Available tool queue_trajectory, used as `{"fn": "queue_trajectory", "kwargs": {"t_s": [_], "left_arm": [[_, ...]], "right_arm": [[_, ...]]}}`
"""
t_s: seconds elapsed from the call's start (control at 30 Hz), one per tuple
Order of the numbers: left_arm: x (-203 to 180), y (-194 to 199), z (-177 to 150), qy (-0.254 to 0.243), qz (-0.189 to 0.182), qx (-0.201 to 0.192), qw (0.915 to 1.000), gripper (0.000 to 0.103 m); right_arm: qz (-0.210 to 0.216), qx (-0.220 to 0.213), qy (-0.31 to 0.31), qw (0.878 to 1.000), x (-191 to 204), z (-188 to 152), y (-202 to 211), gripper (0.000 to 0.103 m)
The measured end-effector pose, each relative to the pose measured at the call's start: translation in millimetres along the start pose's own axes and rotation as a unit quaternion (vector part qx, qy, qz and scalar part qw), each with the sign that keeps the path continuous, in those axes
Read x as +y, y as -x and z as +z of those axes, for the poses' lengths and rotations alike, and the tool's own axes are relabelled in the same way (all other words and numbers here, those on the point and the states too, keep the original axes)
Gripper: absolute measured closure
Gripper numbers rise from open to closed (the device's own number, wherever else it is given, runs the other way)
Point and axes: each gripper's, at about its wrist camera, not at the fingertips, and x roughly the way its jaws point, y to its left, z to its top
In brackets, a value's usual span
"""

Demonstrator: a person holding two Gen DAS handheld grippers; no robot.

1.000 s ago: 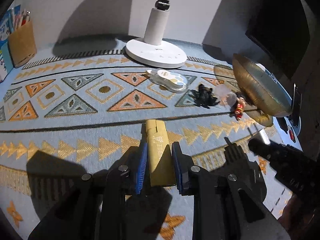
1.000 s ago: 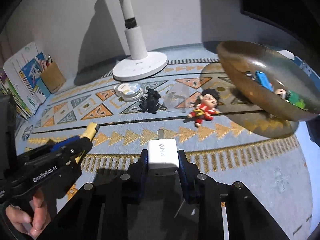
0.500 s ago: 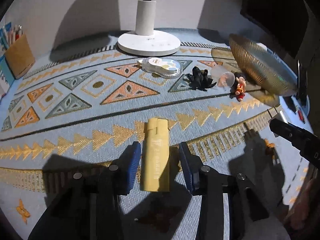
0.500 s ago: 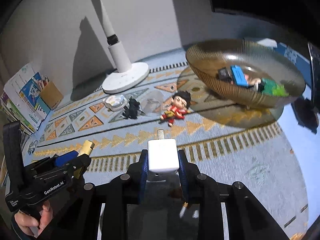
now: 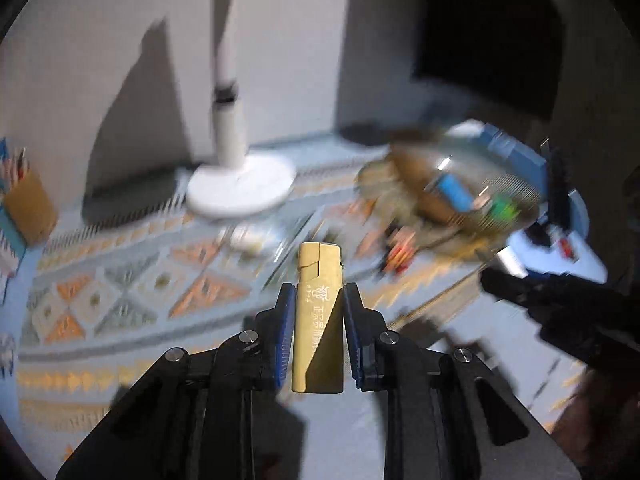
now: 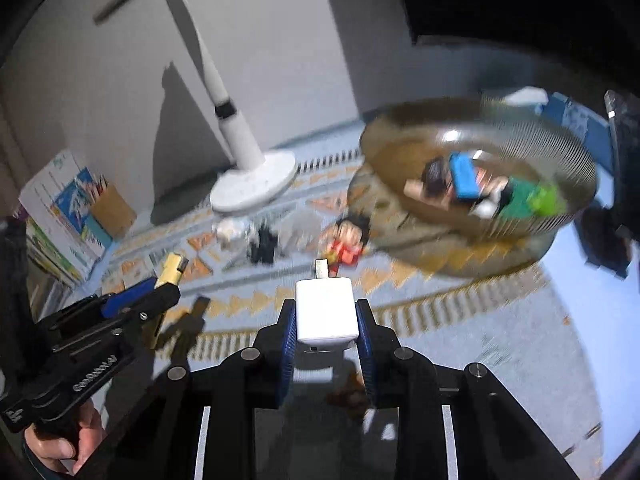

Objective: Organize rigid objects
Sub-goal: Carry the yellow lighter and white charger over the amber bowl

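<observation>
My left gripper [image 5: 316, 300] is shut on a gold lighter [image 5: 318, 320] and holds it in the air above the patterned mat. It shows at the left of the right wrist view [image 6: 160, 288] with the lighter [image 6: 173, 268] sticking out. My right gripper [image 6: 326, 312] is shut on a white charger plug [image 6: 326, 314], also lifted. A ribbed amber glass bowl [image 6: 560, 224] with several small objects stands at the right, and in the left wrist view [image 5: 516, 216] too. A red doll figure [image 6: 348, 240] lies in front of the bowl.
A white lamp base [image 6: 256, 184] stands at the back. A black toy [image 6: 264, 246] and a round clear case [image 6: 232, 230] lie on the mat [image 6: 460, 320]. A pencil holder [image 6: 110, 210] and books are at the far left. Views are motion-blurred.
My left gripper closed on the lighter and lifted it off the mat. Both grippers have risen and swung toward the bowl; the right still holds the charger.
</observation>
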Motion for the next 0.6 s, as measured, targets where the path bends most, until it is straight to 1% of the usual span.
{"fn": "queue_trajectory", "kwargs": {"t_s": [0.1,0.17,0.2,0.3,0.33,0.37,0.4,0.47,0.5,0.53,0.6], "left_arm": [[-22,16,36,-0.017,-0.03,-0.044,0.9984,0.082],[-37,23,60,-0.026,-0.053,-0.068,0.996,0.082],[-44,27,75,-0.029,-0.07,-0.08,0.9939,0.082],[-54,30,114,-0.03,-0.113,-0.105,0.9876,0.082],[-57,31,126,-0.035,-0.121,-0.115,0.9853,0.082],[-59,31,137,-0.04,-0.12,-0.129,0.9836,0.082],[-60,29,145,-0.041,-0.12,-0.134,0.9827,0.082],[-62,18,160,-0.036,-0.14,-0.129,0.9811,0.082],[-63,13,164,-0.031,-0.143,-0.128,0.9809,0.082],[-65,5,166,-0.027,-0.147,-0.122,0.9812,0.082],[-73,-20,166,-0.021,-0.157,-0.098,0.9824,0.082]], "right_arm": [[-0.021,-0.046,-0.008,0.999,-16,27,29,0.076],[-0.044,-0.077,-0.015,0.996,-30,47,47,0.076],[-0.053,-0.087,-0.018,0.995,-34,55,52,0.076],[-0.104,-0.128,-0.033,0.986,-62,86,76,0.076],[-0.117,-0.137,-0.041,0.983,-70,94,81,0.076],[-0.125,-0.144,-0.048,0.98,-78,101,85,0.076],[-0.13,-0.15,-0.055,0.979,-84,106,88,0.076],[-0.139,-0.16,-0.068,0.975,-98,115,90,0.076],[-0.144,-0.161,-0.072,0.974,-103,116,89,0.076],[-0.147,-0.159,-0.075,0.973,-107,117,85,0.075],[-0.148,-0.148,-0.083,0.974,-113,116,75,0.075]]}}
